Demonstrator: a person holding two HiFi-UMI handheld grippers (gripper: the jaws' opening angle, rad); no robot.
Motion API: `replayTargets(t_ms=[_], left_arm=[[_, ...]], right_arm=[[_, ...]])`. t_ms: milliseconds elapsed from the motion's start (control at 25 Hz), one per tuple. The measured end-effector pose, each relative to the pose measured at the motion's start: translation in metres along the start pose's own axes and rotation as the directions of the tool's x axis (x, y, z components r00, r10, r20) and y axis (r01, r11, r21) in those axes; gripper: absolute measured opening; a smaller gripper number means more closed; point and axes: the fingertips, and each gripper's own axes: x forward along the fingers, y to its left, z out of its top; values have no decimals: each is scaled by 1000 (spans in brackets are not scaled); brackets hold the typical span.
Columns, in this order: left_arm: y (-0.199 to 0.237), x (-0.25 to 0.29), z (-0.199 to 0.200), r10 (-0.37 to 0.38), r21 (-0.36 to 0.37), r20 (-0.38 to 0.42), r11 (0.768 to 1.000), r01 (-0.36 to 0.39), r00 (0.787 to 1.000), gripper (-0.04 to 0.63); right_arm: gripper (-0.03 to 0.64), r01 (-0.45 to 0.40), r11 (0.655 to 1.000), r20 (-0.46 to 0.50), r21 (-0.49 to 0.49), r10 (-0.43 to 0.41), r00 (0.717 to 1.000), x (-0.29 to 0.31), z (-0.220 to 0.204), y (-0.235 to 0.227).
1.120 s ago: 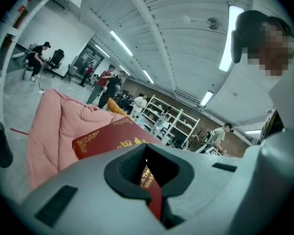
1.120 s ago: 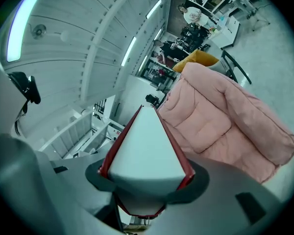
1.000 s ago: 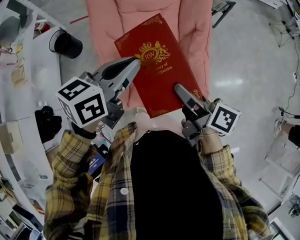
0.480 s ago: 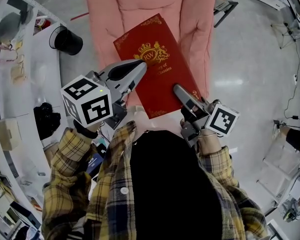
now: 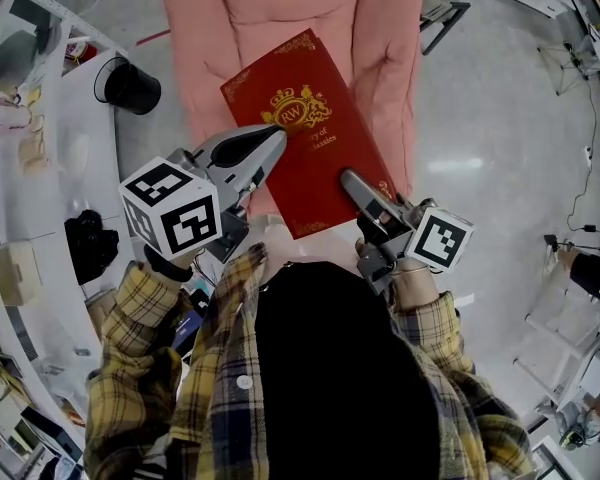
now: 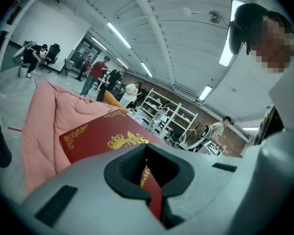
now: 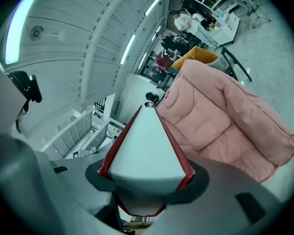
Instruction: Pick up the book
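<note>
A thick red book [image 5: 305, 153] with gold crest and lettering is held up over a pink padded quilt [image 5: 270, 13]. My left gripper [image 5: 278, 133] is at the book's left edge. In the left gripper view its jaws [image 6: 146, 153] are shut on a thin red strip of the cover, and the cover [image 6: 98, 136] spreads out beyond them. My right gripper [image 5: 348, 178] grips the book's near right corner. In the right gripper view the white page block [image 7: 144, 141] with red covers fills the gap between the right gripper's [image 7: 146, 176] jaws.
A curved white table [image 5: 75, 158] runs along the left and bears a black cup [image 5: 128, 86] and a black object [image 5: 88, 243]. Grey floor lies to the right, with a chair frame [image 5: 448, 16] behind. Several people stand by the shelves [image 6: 152, 109] far off.
The left gripper has edged slightly further in over the book's left edge. The right gripper and the book have hardly moved.
</note>
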Motion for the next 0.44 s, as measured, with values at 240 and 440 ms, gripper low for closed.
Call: replayTargets(t_ms=[240, 440], left_arm=[[-1, 3, -3, -3, -8, -5, 1000, 3, 1000, 3], [-3, 6, -4, -11, -3, -11, 1000, 11, 1000, 3]], right_arm=[[252, -12, 1000, 0, 10, 12, 1000, 0, 0, 1], [252, -22, 1000, 3, 2, 22, 1000, -1, 4, 3]])
